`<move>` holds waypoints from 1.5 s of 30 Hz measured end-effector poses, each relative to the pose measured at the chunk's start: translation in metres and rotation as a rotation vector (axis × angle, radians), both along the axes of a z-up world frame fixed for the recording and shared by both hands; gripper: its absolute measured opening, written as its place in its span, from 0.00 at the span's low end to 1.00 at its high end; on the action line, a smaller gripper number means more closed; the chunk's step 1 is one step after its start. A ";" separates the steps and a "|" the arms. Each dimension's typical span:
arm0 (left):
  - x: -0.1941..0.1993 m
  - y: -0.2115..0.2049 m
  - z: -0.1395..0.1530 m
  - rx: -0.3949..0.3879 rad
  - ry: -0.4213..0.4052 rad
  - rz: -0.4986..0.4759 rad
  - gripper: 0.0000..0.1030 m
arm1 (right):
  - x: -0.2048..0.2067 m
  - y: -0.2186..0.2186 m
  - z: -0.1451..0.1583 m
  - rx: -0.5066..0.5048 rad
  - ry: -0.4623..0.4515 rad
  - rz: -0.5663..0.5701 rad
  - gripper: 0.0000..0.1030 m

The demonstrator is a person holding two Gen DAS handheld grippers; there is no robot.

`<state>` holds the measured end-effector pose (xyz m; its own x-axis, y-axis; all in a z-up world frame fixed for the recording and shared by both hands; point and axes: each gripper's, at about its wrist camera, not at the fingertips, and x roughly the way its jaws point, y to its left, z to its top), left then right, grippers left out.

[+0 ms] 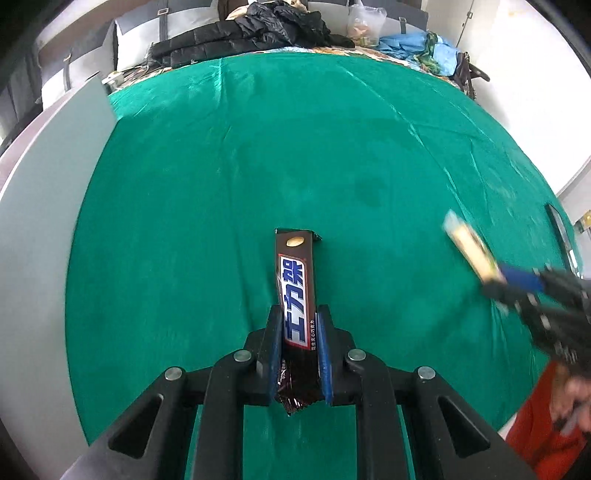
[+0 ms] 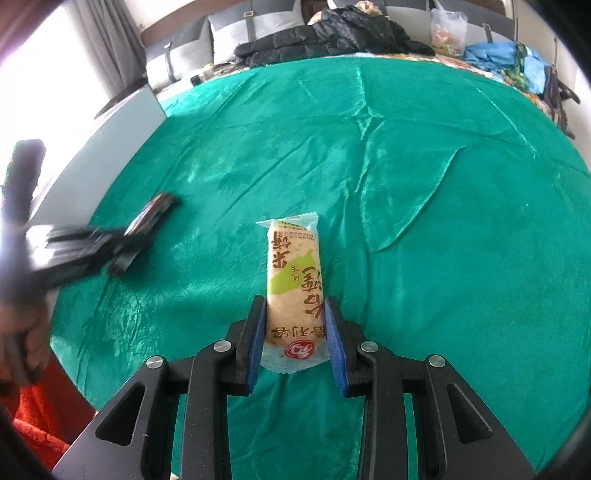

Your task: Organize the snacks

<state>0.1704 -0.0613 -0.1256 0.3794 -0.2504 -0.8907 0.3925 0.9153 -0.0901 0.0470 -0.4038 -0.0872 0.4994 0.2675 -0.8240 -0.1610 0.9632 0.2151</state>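
Here, nearest the left wrist camera, the left tongs are pinching a brown chocolate bar between their blue pads. The bar runs lengthwise away from the camera, its crimped near end sticking out behind the pads and its far end held out over the green cloth. Whether that far end touches the cloth I cannot tell.

In the right wrist view, the right tongs are pinching a rice cracker packet, pale with a green patch and red lettering, by its near half. The packet points forward over the same green cloth, which lies creased and shiny.

Each tool shows blurred in the other's view: the right one with its pale packet at the left camera's right edge, the left one with its dark bar at the right camera's left edge, well apart.

Farther back, beyond the cloth's edge, lie a black padded jacket, a clear plastic bag and blue fabric.
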 end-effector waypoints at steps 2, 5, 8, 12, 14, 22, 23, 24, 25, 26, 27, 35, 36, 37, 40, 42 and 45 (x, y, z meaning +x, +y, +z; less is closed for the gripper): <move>-0.009 0.006 -0.001 -0.007 -0.006 0.026 0.19 | 0.000 0.006 -0.001 -0.023 -0.006 0.002 0.34; -0.011 0.010 -0.001 -0.068 -0.018 0.060 0.38 | 0.000 0.013 -0.002 -0.061 -0.037 -0.002 0.52; -0.012 0.007 -0.001 -0.049 -0.028 0.069 0.81 | 0.002 0.022 -0.005 -0.088 -0.054 0.022 0.65; -0.011 0.006 -0.005 -0.033 -0.029 0.095 0.82 | -0.002 0.030 -0.007 -0.146 -0.070 0.042 0.70; -0.014 0.006 -0.006 -0.028 -0.046 0.093 0.84 | -0.002 0.030 -0.007 -0.147 -0.070 0.042 0.70; -0.023 -0.003 -0.012 0.060 -0.065 0.045 1.00 | 0.001 0.041 -0.011 -0.187 -0.040 0.052 0.83; -0.024 -0.002 -0.012 0.062 -0.062 0.048 1.00 | 0.002 0.042 -0.011 -0.186 -0.030 0.044 0.83; -0.023 -0.004 -0.012 0.063 -0.059 0.049 1.00 | 0.004 0.042 -0.011 -0.187 -0.023 0.045 0.84; -0.024 -0.004 -0.012 0.068 -0.053 0.044 1.00 | 0.004 0.042 -0.011 -0.183 -0.018 0.046 0.86; -0.022 -0.005 -0.012 0.073 -0.043 0.043 1.00 | 0.006 0.040 -0.011 -0.168 -0.013 0.050 0.86; -0.019 -0.006 -0.011 0.086 -0.010 0.036 1.00 | 0.007 0.038 -0.010 -0.148 -0.005 0.054 0.88; 0.007 -0.010 -0.009 0.193 0.189 -0.134 1.00 | 0.051 -0.036 0.017 0.174 0.238 0.087 0.85; 0.010 -0.010 -0.009 0.196 0.195 -0.115 1.00 | 0.056 -0.042 0.020 0.150 0.270 0.062 0.85; 0.011 -0.009 -0.008 0.191 0.191 -0.089 1.00 | 0.059 -0.044 0.021 0.137 0.294 0.050 0.85; 0.008 -0.004 -0.005 0.158 0.144 -0.029 0.93 | 0.059 -0.029 0.023 0.106 0.316 0.070 0.85; -0.001 -0.005 0.002 0.134 0.091 -0.033 0.72 | 0.058 -0.009 0.018 0.040 0.301 0.084 0.84; -0.009 -0.006 0.008 0.117 0.050 -0.037 0.25 | 0.059 0.020 0.006 -0.034 0.300 0.119 0.53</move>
